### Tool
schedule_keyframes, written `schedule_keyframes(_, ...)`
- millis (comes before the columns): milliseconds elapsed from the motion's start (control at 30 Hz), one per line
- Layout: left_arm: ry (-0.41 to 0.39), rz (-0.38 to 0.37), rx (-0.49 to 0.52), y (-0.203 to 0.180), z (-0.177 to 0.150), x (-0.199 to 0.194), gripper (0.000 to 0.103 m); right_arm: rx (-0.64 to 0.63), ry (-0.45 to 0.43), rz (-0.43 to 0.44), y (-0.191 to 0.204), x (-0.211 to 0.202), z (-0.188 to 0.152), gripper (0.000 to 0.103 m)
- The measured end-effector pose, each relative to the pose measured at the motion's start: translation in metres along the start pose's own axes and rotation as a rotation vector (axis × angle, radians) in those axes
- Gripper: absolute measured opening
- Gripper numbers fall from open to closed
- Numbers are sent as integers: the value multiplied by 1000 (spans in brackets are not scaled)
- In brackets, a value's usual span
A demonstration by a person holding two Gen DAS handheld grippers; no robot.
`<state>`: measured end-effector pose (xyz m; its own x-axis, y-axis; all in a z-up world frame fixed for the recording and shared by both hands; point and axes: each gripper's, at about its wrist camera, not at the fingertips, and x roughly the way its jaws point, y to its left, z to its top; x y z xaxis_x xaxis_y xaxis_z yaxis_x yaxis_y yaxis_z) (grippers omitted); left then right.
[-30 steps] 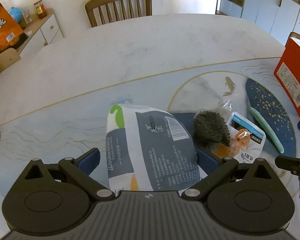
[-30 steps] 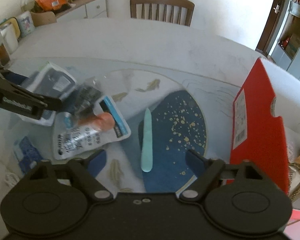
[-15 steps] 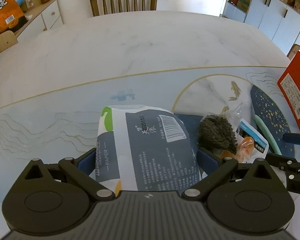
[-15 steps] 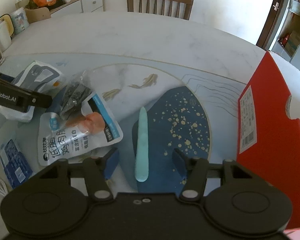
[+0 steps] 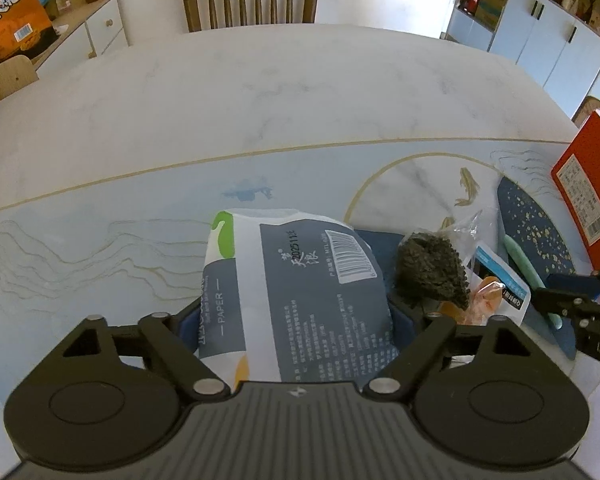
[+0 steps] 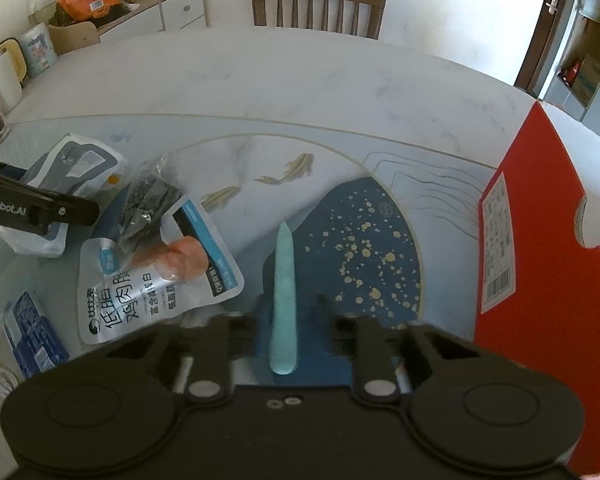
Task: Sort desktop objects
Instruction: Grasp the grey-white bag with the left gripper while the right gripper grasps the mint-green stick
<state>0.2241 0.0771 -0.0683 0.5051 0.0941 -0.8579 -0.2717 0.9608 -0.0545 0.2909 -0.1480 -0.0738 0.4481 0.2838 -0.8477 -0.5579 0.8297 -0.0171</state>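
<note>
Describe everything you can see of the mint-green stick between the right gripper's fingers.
The mint-green stick is slim, smooth and matte, plastic-looking, tapering to a point at its far end, blunt and rounded near the camera. It lies flat on the mat's dark blue speckled patch, pointing away. The right gripper is closing, its fingers at the stick's near half. Nothing else touches it.

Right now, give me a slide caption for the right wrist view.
Right gripper closing on a mint-green stick lying on the patterned table mat, red box alongside.

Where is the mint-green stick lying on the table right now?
In the right wrist view the mint-green stick lies on the mat's dark blue patch, between the closing jaws of the right gripper, with the red box to its right.
</note>
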Motion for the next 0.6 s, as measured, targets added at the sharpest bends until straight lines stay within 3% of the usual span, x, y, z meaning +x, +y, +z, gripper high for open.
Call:
schedule_keyframes(200,-9,-7,-9,2,-2,-7,72,25,13,-10,-2,-2,1,9)
schedule_keyframes(600,-36,-13,-1,-3,-10,-35,65,41,-6,-1,-2,-29,-6,8)
